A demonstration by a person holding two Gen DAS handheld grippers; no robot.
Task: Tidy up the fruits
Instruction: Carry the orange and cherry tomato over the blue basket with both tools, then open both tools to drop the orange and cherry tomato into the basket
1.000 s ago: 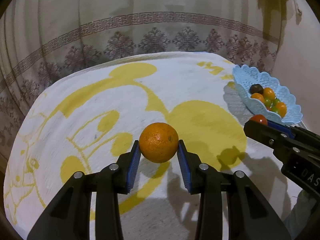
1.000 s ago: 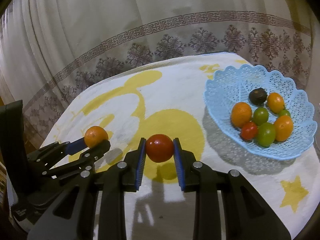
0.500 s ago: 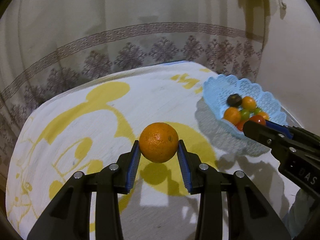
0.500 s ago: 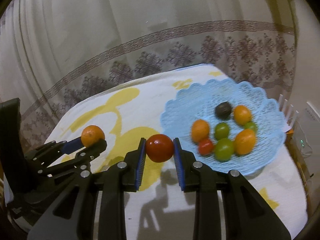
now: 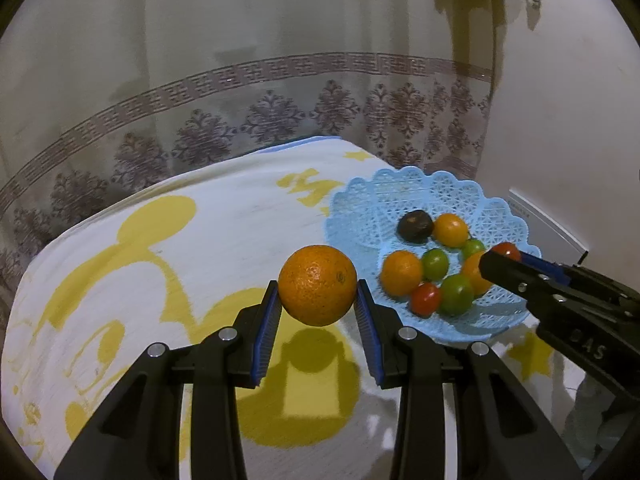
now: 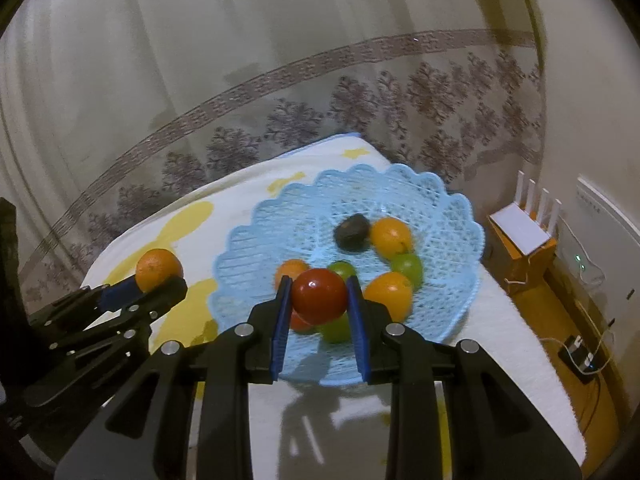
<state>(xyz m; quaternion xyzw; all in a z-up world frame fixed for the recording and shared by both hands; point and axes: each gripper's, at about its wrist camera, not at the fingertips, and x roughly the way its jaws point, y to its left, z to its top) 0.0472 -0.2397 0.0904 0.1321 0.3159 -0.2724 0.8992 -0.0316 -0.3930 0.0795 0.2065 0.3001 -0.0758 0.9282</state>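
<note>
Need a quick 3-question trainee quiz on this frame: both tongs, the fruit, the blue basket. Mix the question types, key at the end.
1. True or false: the left tongs are shut on an orange.
2. Which fruit do the right tongs hold? A) a green fruit B) a red tomato C) the dark fruit
3. Fill in: in the right wrist view, the held tomato is in front of the blue ____, which rests on the yellow-and-white cloth.

Key: 1 true; 2 B; 3 basket.
</note>
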